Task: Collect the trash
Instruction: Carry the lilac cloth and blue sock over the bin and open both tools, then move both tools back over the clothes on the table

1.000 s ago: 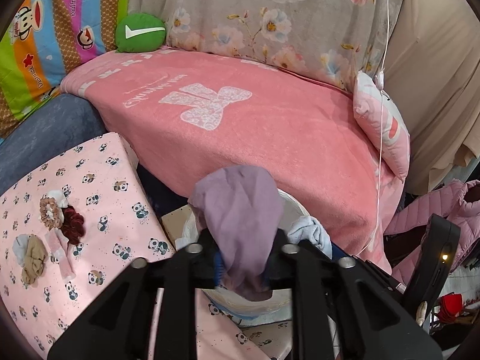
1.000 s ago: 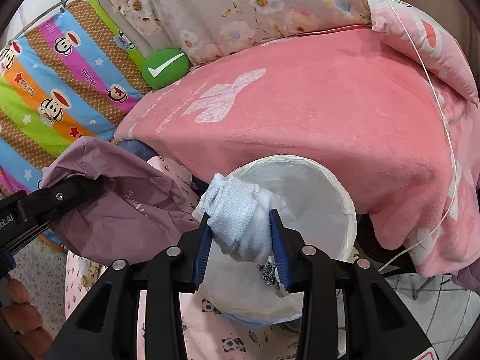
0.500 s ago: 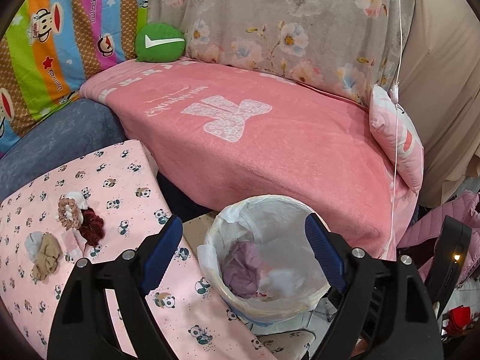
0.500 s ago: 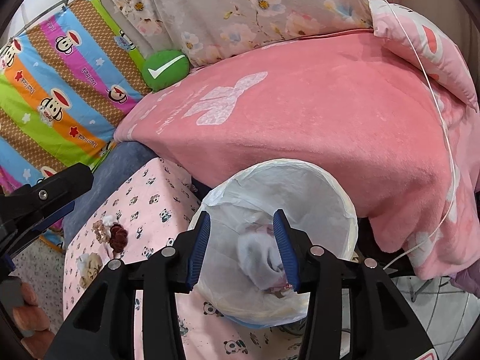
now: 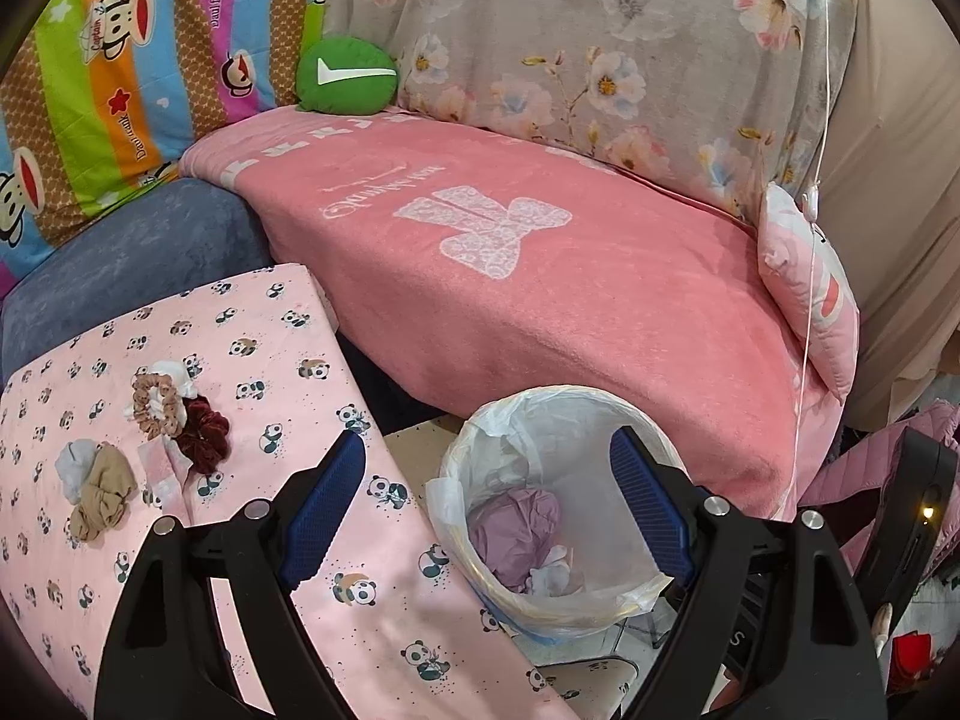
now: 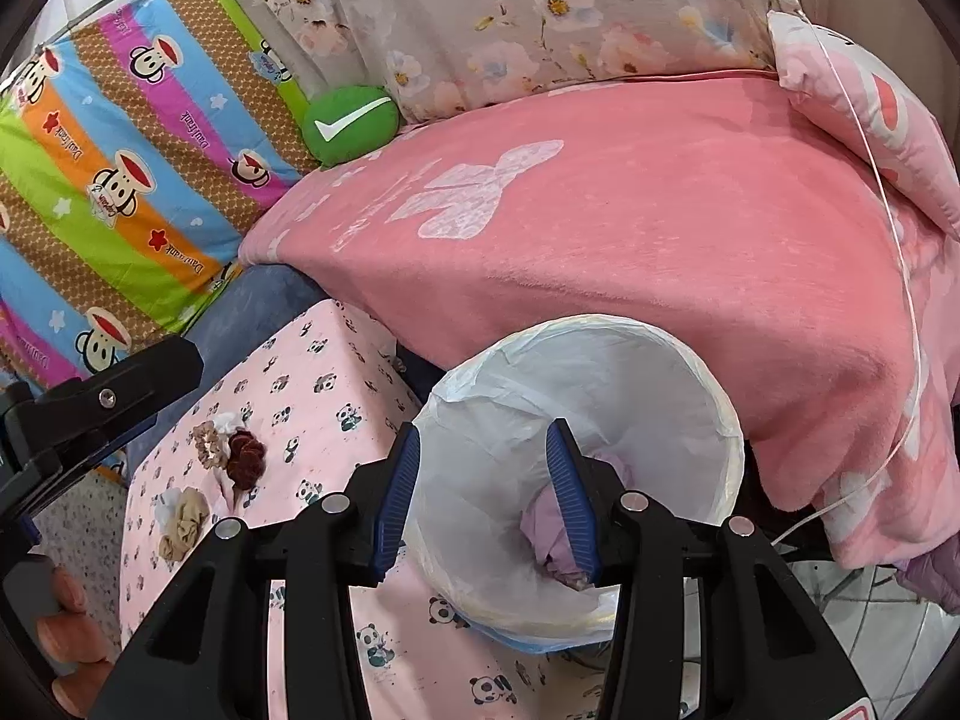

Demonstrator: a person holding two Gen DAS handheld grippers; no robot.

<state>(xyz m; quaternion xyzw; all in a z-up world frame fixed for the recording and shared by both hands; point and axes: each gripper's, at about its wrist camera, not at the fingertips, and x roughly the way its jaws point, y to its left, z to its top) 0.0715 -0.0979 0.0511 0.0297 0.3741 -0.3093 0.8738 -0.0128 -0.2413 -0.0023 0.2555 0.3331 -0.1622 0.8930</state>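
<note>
Purple cloth (image 5: 513, 531) lies in bin (image 5: 576, 402), below both grippers' spread, empty fingers (image 5: 324, 504); nothing gripped.

Right gripper (image 6: 480, 480), fingers apart, empty, above lined bin (image 6: 714, 414).

The striped monkey-print cloth (image 5: 120, 90) carries "Paul frank" repeated along its bands, upside down or sideways in both views, and "Captain" on a small paper-boat emblem beside the monkey faces. The green round cushion (image 5: 347, 75) bears a white swoosh tick, no lettering legible. The pink blanket (image 5: 540, 276) shows a white cursive line and block characters near its far edge beside a bow motif, all inverted and not readable; a letter "S" shows on a dark surface (image 5: 739, 636) under the left wrist camera's right finger.
</note>
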